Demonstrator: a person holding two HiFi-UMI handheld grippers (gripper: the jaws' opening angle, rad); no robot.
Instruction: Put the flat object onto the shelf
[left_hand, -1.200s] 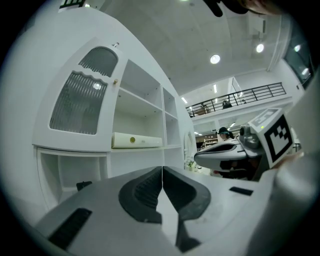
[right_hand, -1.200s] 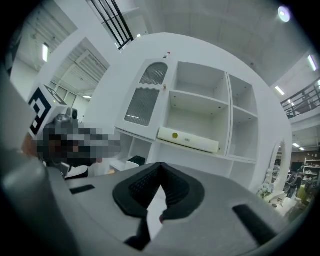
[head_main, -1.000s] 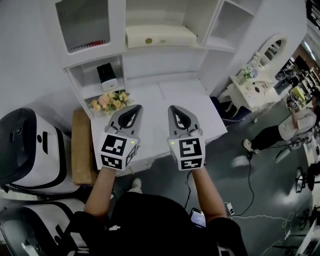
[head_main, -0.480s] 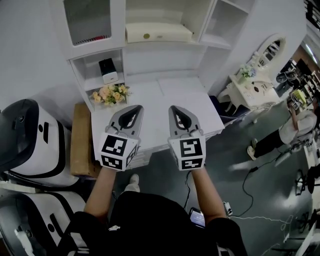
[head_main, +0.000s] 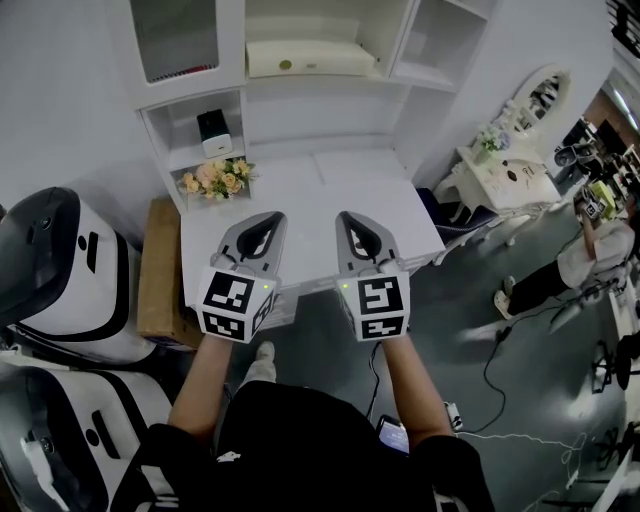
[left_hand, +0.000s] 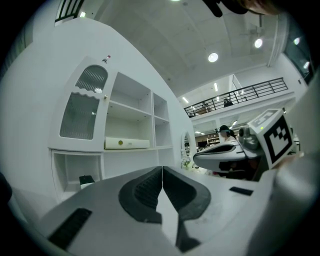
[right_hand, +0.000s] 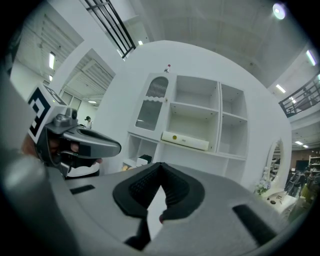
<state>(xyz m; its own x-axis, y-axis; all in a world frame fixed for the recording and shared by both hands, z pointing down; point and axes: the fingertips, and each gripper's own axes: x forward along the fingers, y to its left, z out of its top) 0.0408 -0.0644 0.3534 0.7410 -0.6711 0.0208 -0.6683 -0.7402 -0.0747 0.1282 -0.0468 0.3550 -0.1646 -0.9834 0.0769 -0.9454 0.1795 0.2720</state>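
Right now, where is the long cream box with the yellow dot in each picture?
Head view: the cream box lies on the shelf, top centre of the picture.
Left gripper view: the cream box sits left of centre, at mid-height.
Right gripper view: the cream box sits just right of centre.
Shared landmark: the glass cabinet door stands just left of the box in all three.

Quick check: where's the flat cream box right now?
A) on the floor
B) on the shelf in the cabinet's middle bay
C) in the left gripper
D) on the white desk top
B: the flat cream box lies on the shelf in the middle bay of the cabinet, and the left gripper and right gripper are both shut on nothing.
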